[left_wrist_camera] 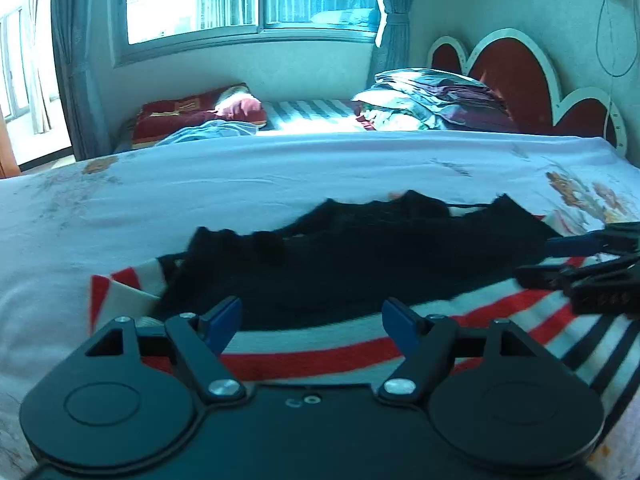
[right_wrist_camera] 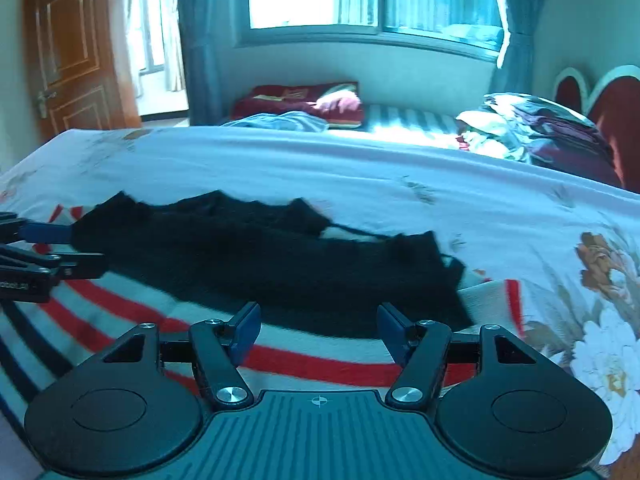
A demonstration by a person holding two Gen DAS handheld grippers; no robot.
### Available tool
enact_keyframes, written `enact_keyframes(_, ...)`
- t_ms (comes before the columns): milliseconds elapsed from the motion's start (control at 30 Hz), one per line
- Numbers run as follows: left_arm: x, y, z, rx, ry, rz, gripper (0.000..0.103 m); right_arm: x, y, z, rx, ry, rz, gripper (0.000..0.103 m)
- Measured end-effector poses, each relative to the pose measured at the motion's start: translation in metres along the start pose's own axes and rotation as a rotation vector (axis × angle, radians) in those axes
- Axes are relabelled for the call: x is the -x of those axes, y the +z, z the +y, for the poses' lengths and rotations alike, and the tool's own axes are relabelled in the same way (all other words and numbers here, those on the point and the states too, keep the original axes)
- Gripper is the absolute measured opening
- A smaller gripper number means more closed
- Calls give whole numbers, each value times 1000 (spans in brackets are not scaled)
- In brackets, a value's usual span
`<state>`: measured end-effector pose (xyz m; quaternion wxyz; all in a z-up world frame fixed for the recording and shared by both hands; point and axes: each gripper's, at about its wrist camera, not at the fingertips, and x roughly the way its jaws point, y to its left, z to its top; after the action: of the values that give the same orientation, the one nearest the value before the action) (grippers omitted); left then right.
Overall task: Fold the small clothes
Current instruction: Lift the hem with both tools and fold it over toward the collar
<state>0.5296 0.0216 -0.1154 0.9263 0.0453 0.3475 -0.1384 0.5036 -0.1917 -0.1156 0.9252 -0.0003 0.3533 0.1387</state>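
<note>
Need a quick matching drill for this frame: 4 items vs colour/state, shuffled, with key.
Items:
1. black garment
2. striped cloth
3. bedsheet
4. left tongs

Descriptions:
A. pale, flower print
B. open, holding nothing
C. lies spread over the stripes
D. red, white and dark bands

Pairs: 1-C, 2-D, 3-A, 4-B

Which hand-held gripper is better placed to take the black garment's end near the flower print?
Right: the open right hand-held gripper faces that end of the black garment; the left hand-held gripper is by the opposite end.
</note>
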Motion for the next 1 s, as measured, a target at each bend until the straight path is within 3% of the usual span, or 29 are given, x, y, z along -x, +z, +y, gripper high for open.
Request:
enact_keyframes(100, -5, -13, -30, -34, -15, 45, 77, -5, -8, 26, 43, 54, 22, 64)
enact_keyframes(267, -3, -25, -32, -42, 26, 68, 76, -11, -16, 35, 88, 34, 69, 55)
enact_keyframes(367, 7, -27, -13, -30, 65, 73, 73, 0, -21, 20, 102, 18, 87, 49)
enact_keyframes(467, 20, -40, 23, 8, 142, 85, 76, 18, -34, -18, 51, -82, 102, 49)
enact_keyframes(533, 31, -50, 49, 69, 145, 81, 77, 29, -45, -48, -31, -102, 114, 44)
enact_keyframes(600, 35, -50, 52, 64, 144, 80, 76, 37, -49, -56, -35, -116, 113, 42)
enact_keyframes(700, 41, -40, 32, 61, 163, 76, 69, 45, -37, -39, -27, -150, 101, 42)
enact_keyframes(800, 51, -38, 3, 52, 80, 32, 71, 60, -30, -8, -35, -59, 49, 43)
enact_keyframes(933, 47, -47, -40, -41, 28, 54, 71, 49, -38, 49, 52, 32, 102, 43)
enact_keyframes(1000, 39, -59, -54, -86, 22, 103, 77, 37, -52, 63, 78, 0, 160, 43)
